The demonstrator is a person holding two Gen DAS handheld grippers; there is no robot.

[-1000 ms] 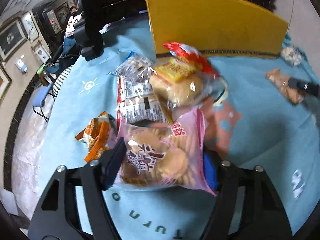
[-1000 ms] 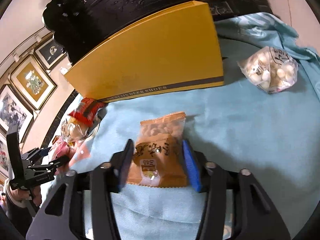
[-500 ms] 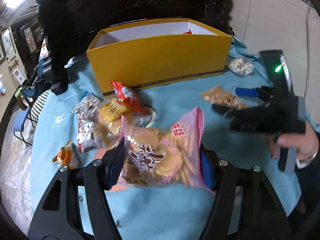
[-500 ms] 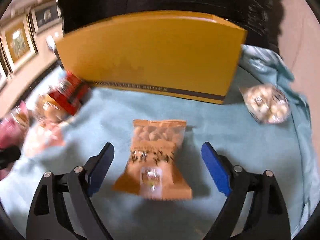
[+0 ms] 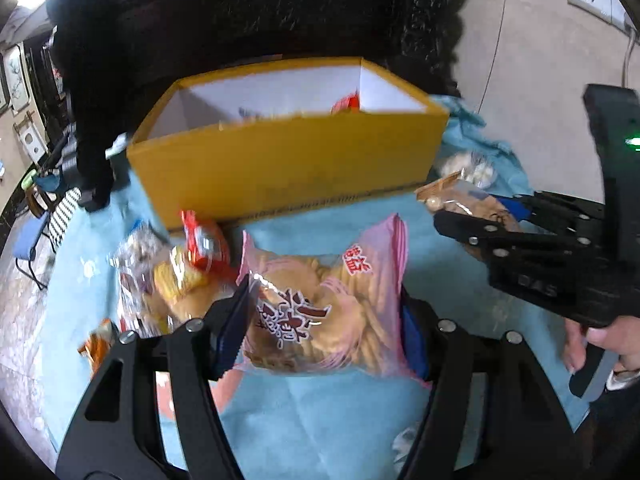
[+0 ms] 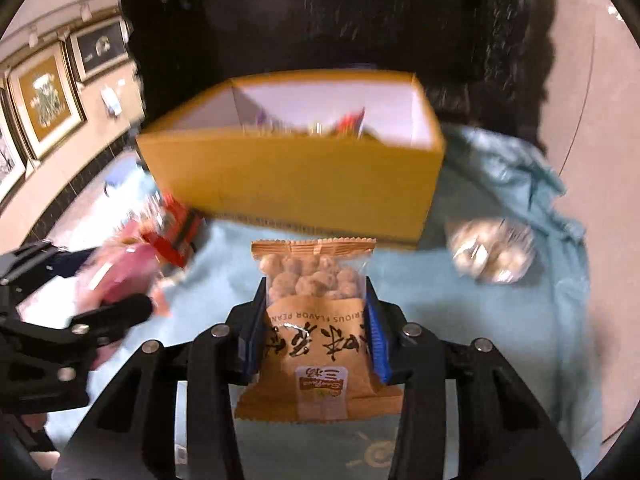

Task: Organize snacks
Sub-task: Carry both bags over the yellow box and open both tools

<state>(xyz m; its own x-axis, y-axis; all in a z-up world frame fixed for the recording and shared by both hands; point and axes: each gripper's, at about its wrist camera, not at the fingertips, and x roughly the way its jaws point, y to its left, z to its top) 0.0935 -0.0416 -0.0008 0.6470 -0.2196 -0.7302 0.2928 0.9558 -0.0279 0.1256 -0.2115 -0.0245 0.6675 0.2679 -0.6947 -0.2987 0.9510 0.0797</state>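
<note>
Both hand-held grippers are loaded: the left hand-held gripper (image 5: 324, 320) is clamped on a pink biscuit bag (image 5: 320, 304), and the right hand-held gripper (image 6: 316, 332), whose jaws have just been closing, is clamped on an orange peanut packet (image 6: 316, 332). Both packs are held above the desk (image 6: 500, 340), before the yellow box (image 6: 296, 184). Carrying seems in hand; next, each pack must be brought over the rim and released.

A home: framed pictures (image 6: 50, 104), dark carved furniture (image 5: 260, 20), clothed table (image 5: 340, 420).

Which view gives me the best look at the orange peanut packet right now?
The right wrist view: the orange peanut packet fills the centre, pinched between the right gripper pads, label readable. The left wrist view shows it only small, partly hidden behind that gripper.
</note>
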